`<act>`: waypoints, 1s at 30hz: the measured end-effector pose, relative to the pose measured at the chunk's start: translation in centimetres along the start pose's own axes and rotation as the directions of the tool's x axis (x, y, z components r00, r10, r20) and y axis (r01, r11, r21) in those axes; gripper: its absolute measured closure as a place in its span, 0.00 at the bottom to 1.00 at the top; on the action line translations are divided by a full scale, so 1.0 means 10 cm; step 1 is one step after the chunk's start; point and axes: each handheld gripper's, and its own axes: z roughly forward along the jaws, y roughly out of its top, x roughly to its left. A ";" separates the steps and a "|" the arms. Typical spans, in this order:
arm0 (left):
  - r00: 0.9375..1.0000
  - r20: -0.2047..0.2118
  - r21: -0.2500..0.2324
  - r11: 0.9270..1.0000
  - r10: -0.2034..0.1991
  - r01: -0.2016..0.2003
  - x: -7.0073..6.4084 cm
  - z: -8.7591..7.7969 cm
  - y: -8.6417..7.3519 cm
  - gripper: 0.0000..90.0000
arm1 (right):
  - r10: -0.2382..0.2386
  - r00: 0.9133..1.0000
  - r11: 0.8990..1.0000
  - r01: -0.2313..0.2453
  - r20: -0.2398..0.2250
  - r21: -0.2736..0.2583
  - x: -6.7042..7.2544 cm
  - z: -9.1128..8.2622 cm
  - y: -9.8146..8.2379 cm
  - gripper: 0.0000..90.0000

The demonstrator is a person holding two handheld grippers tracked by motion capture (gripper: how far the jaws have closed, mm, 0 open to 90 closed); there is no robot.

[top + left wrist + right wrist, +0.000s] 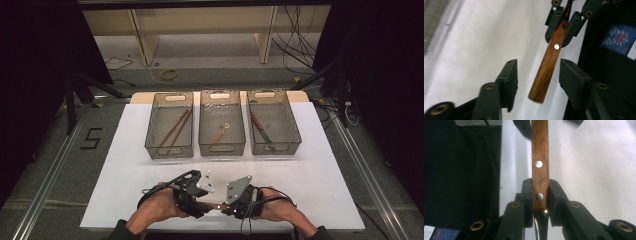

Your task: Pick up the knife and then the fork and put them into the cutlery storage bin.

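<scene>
Black jaws of the right gripper point(540, 195) clamped a riveted brown wooden handle point(540, 162) above the white table sheet point(300, 185) — handover step; the left gripper point(537, 75) stood open around its free end, pads not touching. Next likely called for carrying it to three grey mesh bins point(222, 131) — wooden-handled utensils in each.

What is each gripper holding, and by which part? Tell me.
The right gripper clamps the wooden handle near its metal end. The left gripper holds nothing: its jaws stand apart from the handle's free end.
</scene>
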 end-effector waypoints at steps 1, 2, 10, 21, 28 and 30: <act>1.000 -0.012 -0.016 1.000 -0.016 0.015 0.02 -0.02 -0.01 0.49 | 0.009 1.000 1.000 -0.009 0.002 -0.002 -0.01 -0.01 -0.01 0.86; 0.999 -0.027 -0.038 0.999 -0.028 0.027 0.04 -0.05 -0.02 0.46 | 0.007 1.000 1.000 -0.007 0.007 -0.003 -0.03 -0.02 -0.02 0.86; 0.988 -0.083 -0.164 0.980 -0.131 0.116 0.17 -0.18 -0.12 0.33 | 0.055 0.997 0.998 -0.054 0.048 -0.021 -0.12 -0.10 -0.07 0.86; 0.954 -0.116 -0.312 0.922 -0.276 0.229 0.34 -0.27 -0.35 0.27 | 0.177 0.977 0.982 -0.166 0.120 -0.089 -0.36 -0.29 -0.21 0.86; 0.932 -0.124 -0.382 0.883 -0.340 0.272 0.42 -0.27 -0.52 0.25 | 0.297 0.936 0.949 -0.268 0.187 -0.164 -0.61 -0.51 -0.32 0.86; 0.926 -0.118 -0.399 0.871 -0.358 0.286 0.44 -0.26 -0.56 0.25 | 0.329 0.922 0.938 -0.293 0.205 -0.184 -0.67 -0.57 -0.33 0.86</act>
